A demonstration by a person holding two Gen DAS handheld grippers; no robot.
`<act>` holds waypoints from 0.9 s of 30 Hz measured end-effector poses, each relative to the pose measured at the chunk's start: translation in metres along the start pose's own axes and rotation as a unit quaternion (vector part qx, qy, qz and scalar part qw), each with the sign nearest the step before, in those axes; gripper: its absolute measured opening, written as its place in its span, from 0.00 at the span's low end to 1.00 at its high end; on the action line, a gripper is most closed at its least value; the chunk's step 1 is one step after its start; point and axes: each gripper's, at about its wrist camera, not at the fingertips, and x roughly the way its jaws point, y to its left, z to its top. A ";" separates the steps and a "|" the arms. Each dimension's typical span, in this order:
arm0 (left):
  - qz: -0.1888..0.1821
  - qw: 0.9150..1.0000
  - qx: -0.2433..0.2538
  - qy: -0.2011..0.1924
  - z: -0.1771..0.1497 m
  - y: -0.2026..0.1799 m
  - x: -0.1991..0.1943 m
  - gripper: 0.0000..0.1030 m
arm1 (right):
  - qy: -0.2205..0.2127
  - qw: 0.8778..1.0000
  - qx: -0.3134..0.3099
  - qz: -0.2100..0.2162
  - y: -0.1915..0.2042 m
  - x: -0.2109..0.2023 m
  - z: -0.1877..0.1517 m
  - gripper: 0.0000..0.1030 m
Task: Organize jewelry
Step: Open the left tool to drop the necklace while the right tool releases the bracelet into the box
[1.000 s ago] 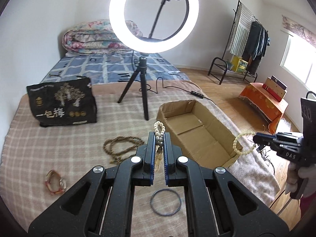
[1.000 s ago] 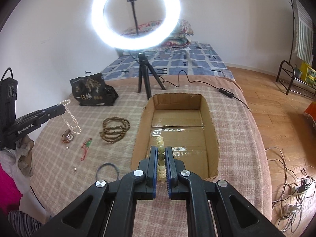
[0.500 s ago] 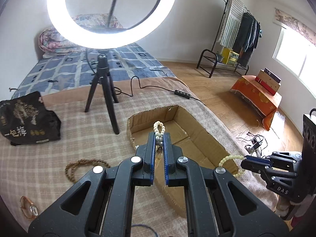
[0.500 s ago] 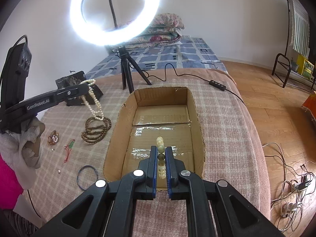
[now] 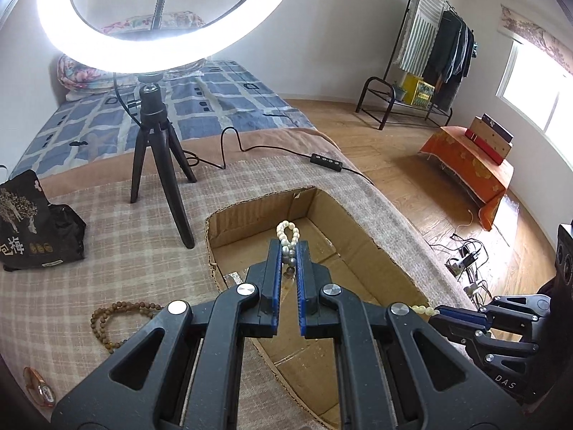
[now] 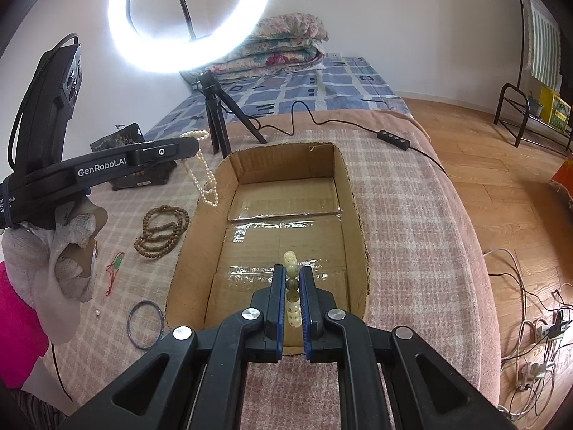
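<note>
clamping a pearl strand [image 5: 287,240], the left gripper [image 5: 288,268] tilts down over the cardboard box [image 6: 345,179]; the right gripper [image 6: 292,288], pinched on a pale bead bracelet [image 6: 290,272], angles over the box's near end. nothing lies inside yet. the brown bead necklace [image 6: 161,227] and blue ring [image 6: 145,324] wait beside the box.

A lit ring light [image 5: 150,18] stands on a black tripod [image 5: 157,165] on the checked blanket [image 6: 412,236], its cable running to an inline switch [image 5: 324,159]. A black printed bag [image 5: 32,225] sits left of the tripod. Behind, folded floral quilts [image 6: 283,50] lie on a blue patterned mattress [image 5: 222,100]. On the wooden floor [image 5: 401,165] stand a clothes rack [image 5: 437,53] and an orange-covered low stand [image 5: 469,168].
</note>
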 end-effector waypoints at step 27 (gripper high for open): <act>0.032 0.999 0.003 -0.029 -0.005 0.016 -0.067 0.20 | -0.037 0.999 -0.015 -0.024 0.032 -0.037 -0.002 0.79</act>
